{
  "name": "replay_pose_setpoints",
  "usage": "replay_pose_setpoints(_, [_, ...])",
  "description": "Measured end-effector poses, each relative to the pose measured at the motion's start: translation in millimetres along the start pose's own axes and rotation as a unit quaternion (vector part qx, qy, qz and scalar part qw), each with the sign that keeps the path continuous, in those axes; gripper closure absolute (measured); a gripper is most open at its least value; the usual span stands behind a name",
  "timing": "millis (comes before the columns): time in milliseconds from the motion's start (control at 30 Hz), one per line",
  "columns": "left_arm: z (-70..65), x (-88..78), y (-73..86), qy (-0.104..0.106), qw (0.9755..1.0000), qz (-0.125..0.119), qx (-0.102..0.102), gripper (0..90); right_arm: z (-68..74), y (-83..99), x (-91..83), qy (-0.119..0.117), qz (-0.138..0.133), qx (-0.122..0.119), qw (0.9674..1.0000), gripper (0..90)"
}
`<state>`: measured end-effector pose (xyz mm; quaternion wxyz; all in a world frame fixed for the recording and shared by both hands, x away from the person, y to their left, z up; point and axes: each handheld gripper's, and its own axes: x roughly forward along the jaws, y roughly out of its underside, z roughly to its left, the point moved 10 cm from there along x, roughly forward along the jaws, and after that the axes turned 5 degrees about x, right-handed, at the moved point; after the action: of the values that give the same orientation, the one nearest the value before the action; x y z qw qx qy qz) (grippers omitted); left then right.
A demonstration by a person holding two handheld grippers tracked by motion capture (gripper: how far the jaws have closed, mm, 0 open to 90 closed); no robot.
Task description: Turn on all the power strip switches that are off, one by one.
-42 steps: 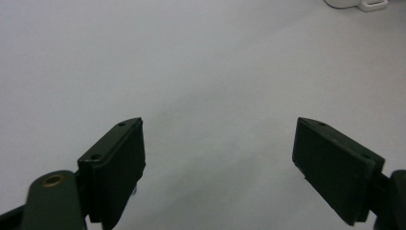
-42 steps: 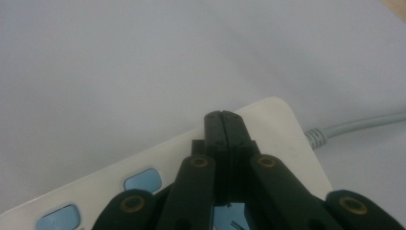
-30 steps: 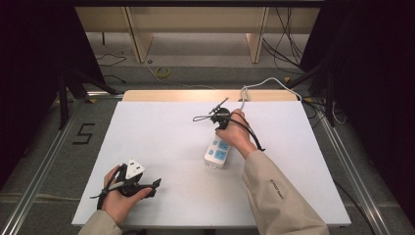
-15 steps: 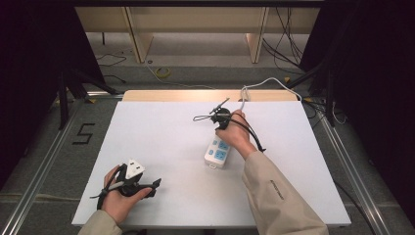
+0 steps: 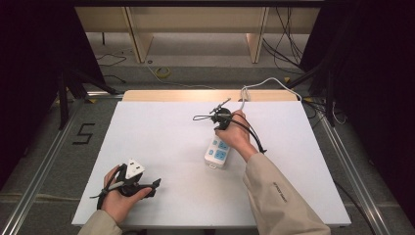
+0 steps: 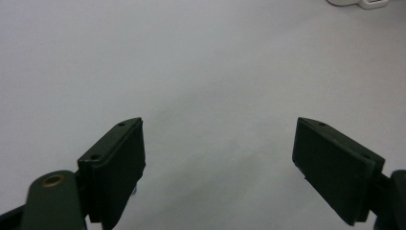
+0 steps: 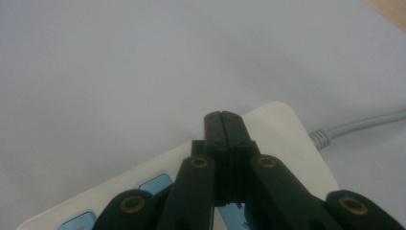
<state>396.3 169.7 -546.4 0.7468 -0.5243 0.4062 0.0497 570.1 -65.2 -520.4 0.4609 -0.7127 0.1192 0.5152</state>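
My right gripper (image 5: 219,108) sits at centre frame of the high view, over the far end of the white power strip (image 5: 218,152), which lies a bit right of centre on the white table (image 5: 161,147). In the right gripper view the jaws are pressed flat together with nothing between them, tips over the strip's (image 7: 282,139) cable end; I can't tell if they touch it. The grey cable (image 7: 356,127) runs off to the right edge there. Blue sockets (image 7: 155,184) show at the bottom, beside the jaws.

My left gripper (image 5: 155,186) rests at lower left of the high view, well apart from the strip, jaws spread wide over bare table in the left gripper view (image 6: 218,158).

Step in hand, as I judge it: working the strip's far end with closed tips, likely pressing a switch or pinning the strip down. The next move calls for a straight downward push without sliding the strip; the left gripper may need to come over and steady it.
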Motion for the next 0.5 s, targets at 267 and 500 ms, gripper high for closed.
replay_pose_setpoints(267, [-0.1,0.0,0.1,-0.001,1.0,0.0,0.0,18.3,2.4,1.4,-7.7,-0.005,-0.001,-0.006,1.0,90.0])
replay_pose_setpoints(500, [0.0,0.2,0.5,-0.001,1.0,0.001,-0.001,18.3,3.3,3.1,-11.2,-0.006,-0.002,-0.004,1.0,90.0])
